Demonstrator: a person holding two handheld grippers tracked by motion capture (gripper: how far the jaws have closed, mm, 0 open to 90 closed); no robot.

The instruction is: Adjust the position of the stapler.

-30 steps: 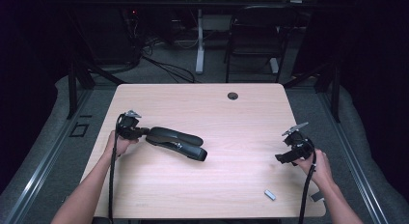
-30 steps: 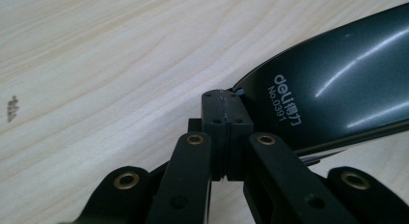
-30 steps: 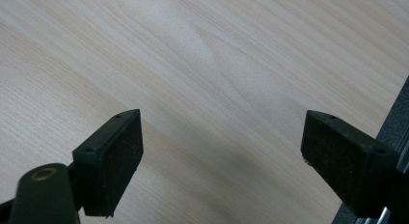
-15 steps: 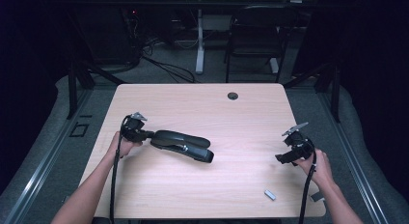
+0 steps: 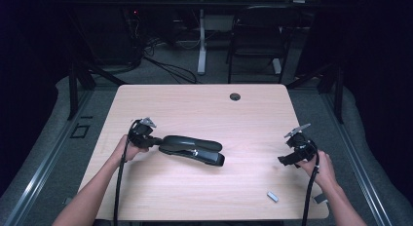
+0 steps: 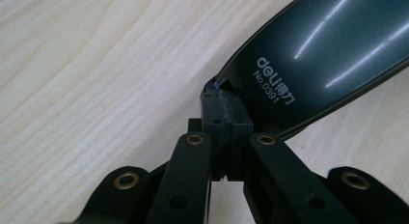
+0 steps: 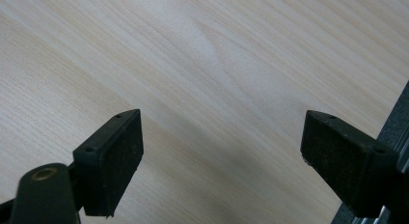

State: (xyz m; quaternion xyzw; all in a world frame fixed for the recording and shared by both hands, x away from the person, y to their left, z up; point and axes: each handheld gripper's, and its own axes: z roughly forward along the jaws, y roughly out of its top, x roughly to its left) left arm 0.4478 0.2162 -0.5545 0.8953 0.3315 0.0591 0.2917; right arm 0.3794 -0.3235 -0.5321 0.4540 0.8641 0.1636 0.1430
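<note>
Left gripper clamped on the end of a big black stapler; right gripper open over bare wood.

The table (image 5: 204,104) is pale wood, and the stapler (image 5: 192,149) lies left of its middle, long axis running across the table and tilting slightly toward the person at its right end. Its glossy top carries "deli No.0391" in the left gripper view. The left gripper (image 5: 152,142) has its jaws pressed together on the stapler's left end, and the stapler (image 6: 313,60) stretches away from it toward the table's centre. The right gripper (image 5: 284,160) sits near the right edge, well apart from the stapler, jaws spread wide and holding nothing, pointing inward over bare table (image 7: 217,64). A small grey block (image 5: 272,196) lies near the front edge, close to the right hand (image 5: 317,166).
</note>
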